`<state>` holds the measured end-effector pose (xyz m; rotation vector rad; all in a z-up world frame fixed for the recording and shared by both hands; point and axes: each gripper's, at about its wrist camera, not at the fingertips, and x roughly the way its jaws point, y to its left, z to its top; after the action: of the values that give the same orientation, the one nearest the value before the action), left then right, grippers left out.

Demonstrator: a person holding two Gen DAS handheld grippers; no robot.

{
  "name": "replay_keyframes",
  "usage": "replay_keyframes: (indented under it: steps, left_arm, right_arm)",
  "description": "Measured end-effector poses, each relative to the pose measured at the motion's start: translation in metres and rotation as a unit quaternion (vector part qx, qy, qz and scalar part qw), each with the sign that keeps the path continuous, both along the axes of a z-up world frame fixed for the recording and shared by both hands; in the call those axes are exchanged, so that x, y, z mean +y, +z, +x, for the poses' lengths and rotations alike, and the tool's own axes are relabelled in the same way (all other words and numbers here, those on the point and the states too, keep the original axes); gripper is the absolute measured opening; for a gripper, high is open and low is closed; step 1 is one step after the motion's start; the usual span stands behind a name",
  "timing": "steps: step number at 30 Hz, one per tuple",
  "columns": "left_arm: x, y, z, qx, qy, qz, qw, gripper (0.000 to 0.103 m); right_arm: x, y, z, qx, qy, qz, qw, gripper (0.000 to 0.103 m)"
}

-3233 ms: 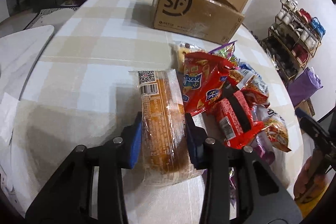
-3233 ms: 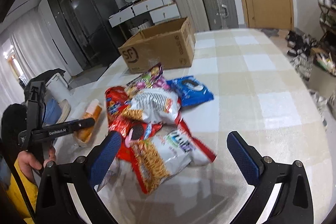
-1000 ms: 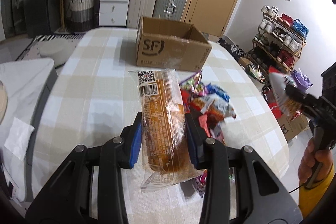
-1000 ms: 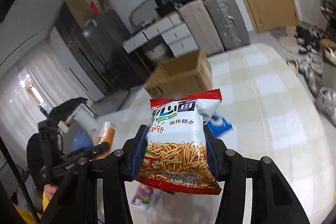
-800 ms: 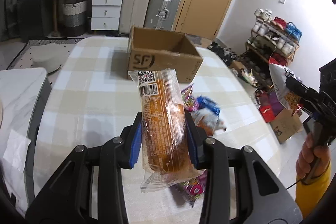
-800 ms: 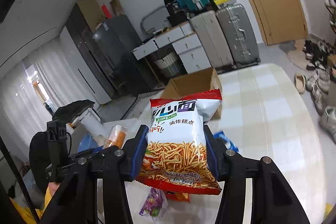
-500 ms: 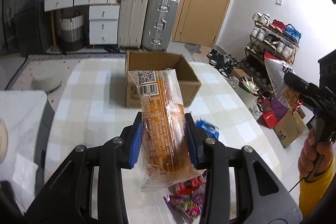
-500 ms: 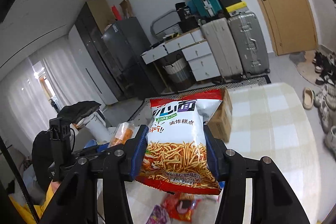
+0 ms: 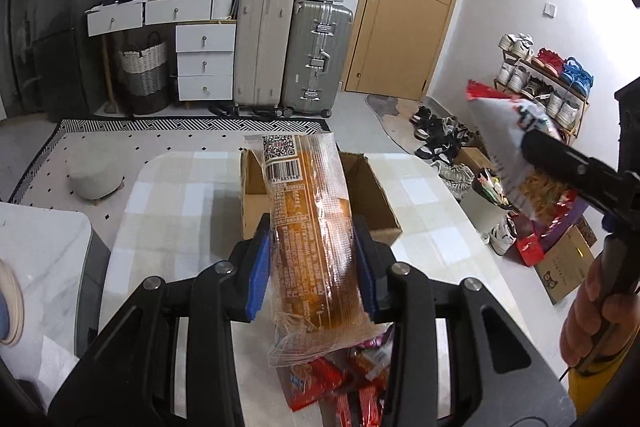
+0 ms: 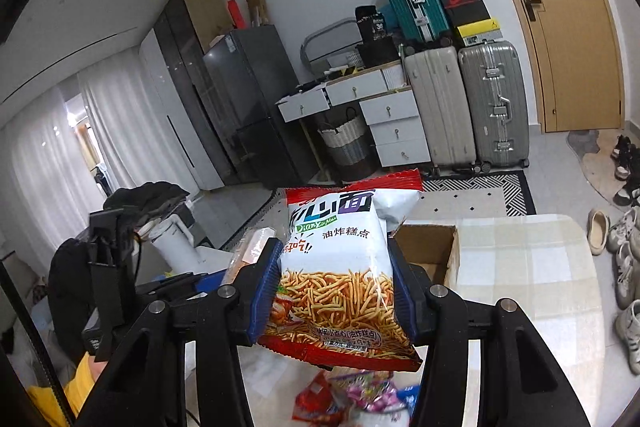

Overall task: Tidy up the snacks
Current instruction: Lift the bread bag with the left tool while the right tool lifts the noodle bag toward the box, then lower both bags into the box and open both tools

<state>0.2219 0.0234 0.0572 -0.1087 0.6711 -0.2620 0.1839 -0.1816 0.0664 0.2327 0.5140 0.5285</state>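
Two snacks are up in the air, one per gripper. My left gripper (image 9: 313, 269) has its blue-padded fingers (image 9: 258, 273) clamped on the long clear-wrapped bread pack (image 9: 310, 227), gripping it across the lower-middle; the barcode end sticks out forward past the fingertips, the crimped tail hangs back below them. From the left wrist view the pack lines up in front of the open cardboard box (image 9: 372, 199), which sits on the checked table (image 9: 172, 195); can't tell how high above it. My right gripper (image 10: 333, 291) is closed on the white-and-red fried noodle snack bag (image 10: 336, 259), fingers (image 10: 265, 287) pressing both side edges at mid-height, red top seal sticking out ahead, red bottom seal hanging under the pads. The same bag (image 9: 508, 147) shows at the right of the left wrist view, held by the black right gripper (image 9: 560, 163) with my right hand (image 9: 592, 323) on the handle, off past the table edge and well apart from the box. In the right wrist view the box (image 10: 436, 251) sits just behind the bag's right edge. Loose snack packets (image 9: 344, 379) lie on the table below the bread pack, red and purple ones; more of the pile (image 10: 360, 403) shows under the noodle bag. Suitcases (image 9: 288, 55) and a white drawer unit (image 9: 200, 63) stand against the far wall.
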Motion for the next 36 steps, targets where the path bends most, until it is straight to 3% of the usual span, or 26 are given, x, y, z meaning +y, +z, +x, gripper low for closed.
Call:
replay_keyframes:
  steps: [8,19,27,36]
  left_arm:
    - [-0.007,-0.009,0.069,0.03,0.0,0.014,0.9994,0.034]
    - [-0.027,-0.07,0.167,0.095,-0.011,0.037,0.9948,0.034]
    - [-0.037,-0.108,0.212,0.119,-0.022,0.03,0.9923,0.034]
    - [-0.044,-0.147,0.251,0.14,-0.026,0.03,0.9893,0.034]
  right_arm:
    - [0.012,-0.024,0.07,0.038,-0.008,-0.016,0.999,0.051]
    - [0.033,-0.083,0.146,0.091,-0.006,-0.037,0.995,0.051]
    - [0.037,-0.124,0.18,0.128,-0.009,-0.053,0.99,0.051]
    - [0.039,-0.144,0.191,0.131,-0.018,-0.08,0.988,0.051]
